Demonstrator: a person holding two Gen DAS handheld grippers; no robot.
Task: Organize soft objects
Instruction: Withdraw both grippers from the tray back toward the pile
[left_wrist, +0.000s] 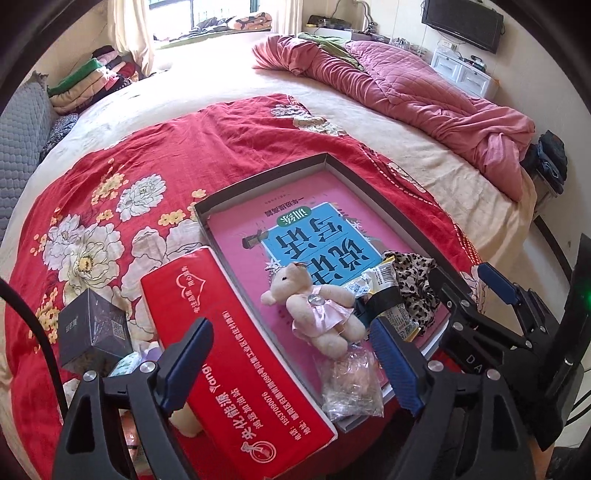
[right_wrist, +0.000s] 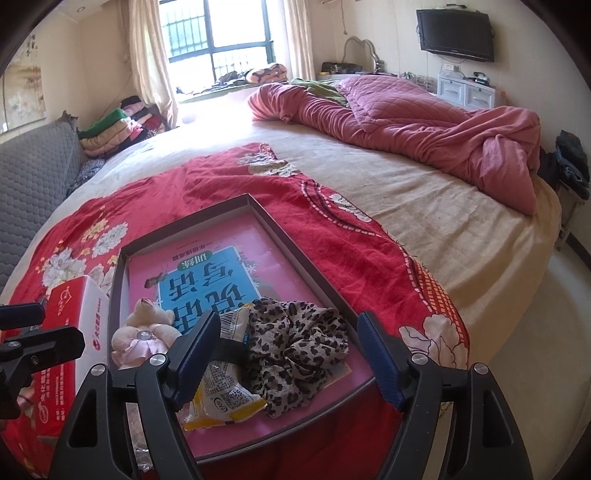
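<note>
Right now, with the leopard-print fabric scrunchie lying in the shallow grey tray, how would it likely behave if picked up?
The leopard-print fabric scrunchie looks crumpled and ruffled, so it would probably flop and sag. Thin cloth suggests it is light. Bunched folds should grip easily, though it may drag the yellow-and-white snack packet it overlaps.

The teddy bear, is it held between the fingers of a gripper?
No, the teddy bear lies free in the tray on the pink book, with no gripper pad touching it.
</note>
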